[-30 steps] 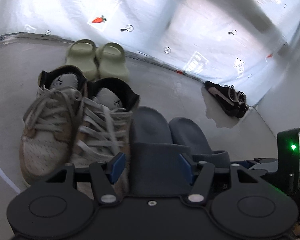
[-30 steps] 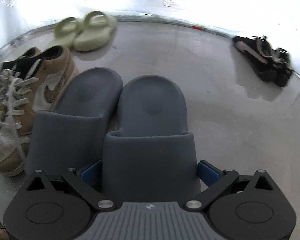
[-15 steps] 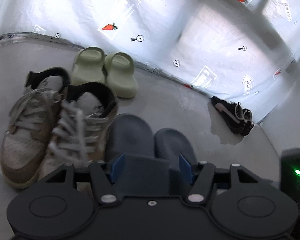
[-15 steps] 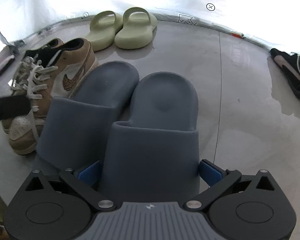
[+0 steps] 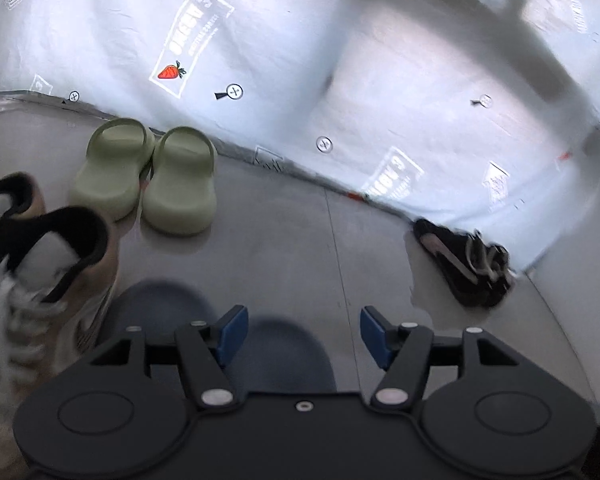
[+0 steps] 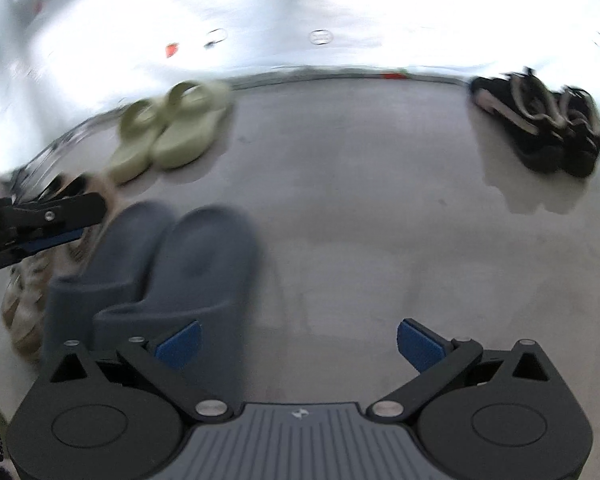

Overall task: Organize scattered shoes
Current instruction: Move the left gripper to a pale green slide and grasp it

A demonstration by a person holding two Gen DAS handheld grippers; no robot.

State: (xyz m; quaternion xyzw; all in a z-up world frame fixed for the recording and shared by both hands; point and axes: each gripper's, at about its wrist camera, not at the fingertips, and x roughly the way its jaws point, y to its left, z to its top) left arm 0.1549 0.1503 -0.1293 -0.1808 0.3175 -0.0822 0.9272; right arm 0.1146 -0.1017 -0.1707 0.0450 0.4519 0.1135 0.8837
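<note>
The left hand-held gripper (image 5: 300,330) has its blue-padded jaws spread, with nothing pinched; the toe of one dark grey foam slide lies on the floor below the gap, not touched by the pads. The right hand-held gripper (image 6: 298,342) is also spread wide and empty, its jaws over bare floor, with the pair of dark grey foam slides (image 6: 172,264) just to its left.

These slides sit side by side on the smooth grey floor (image 6: 360,208), toes pointing far. Immediately left of them stands a pair of tan and white lace-up sneakers with black collars (image 5: 40,280), the nearer sneaker touching or nearly touching the left slide. Farther back, close to the wall, a pair of pale green moulded foam slides (image 5: 148,176) rests together, heels toward the camera. Well apart on the far right, by the wall's foot, a pair of black sneakers with pale pink trim (image 5: 466,266) lies close together, beside a lighter patch on the floor.

A white plastic sheet printed with small red carrots and round markers (image 5: 260,40) covers the wall behind. In the right wrist view the left hand-held gripper shows at the left edge, above the tan sneakers.
</note>
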